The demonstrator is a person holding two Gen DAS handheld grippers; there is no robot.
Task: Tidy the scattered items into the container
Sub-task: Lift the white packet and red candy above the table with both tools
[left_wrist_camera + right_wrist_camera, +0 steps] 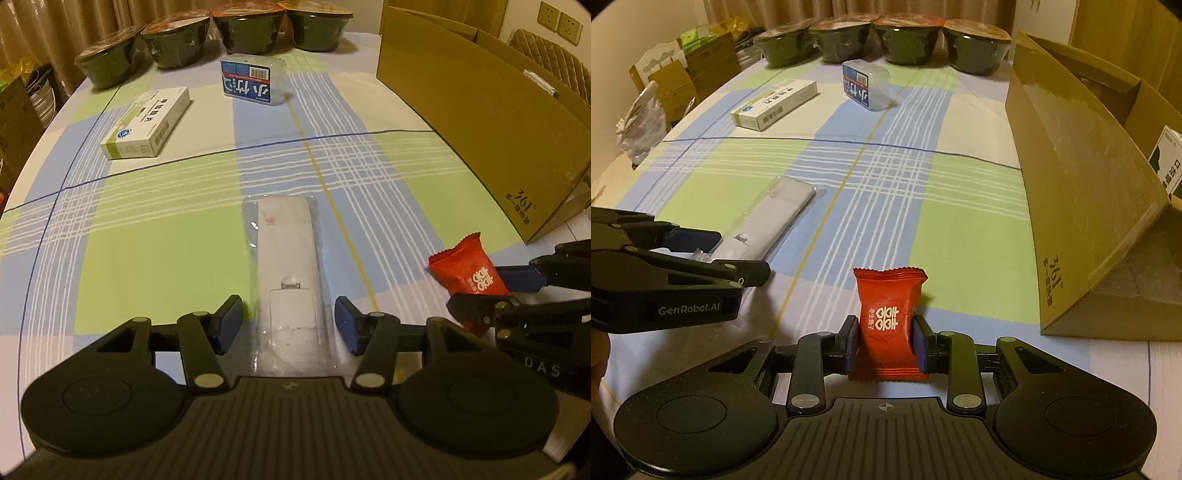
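The wrapped remote lies lengthwise between the wide-apart left tongs; the right tongs clamp the upright red candy.

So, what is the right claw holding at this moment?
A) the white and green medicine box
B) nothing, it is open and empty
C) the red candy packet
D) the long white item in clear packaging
C: in the right wrist view the right claw is closed on the red candy packet, its blue pads pressing both sides of the wrapper.
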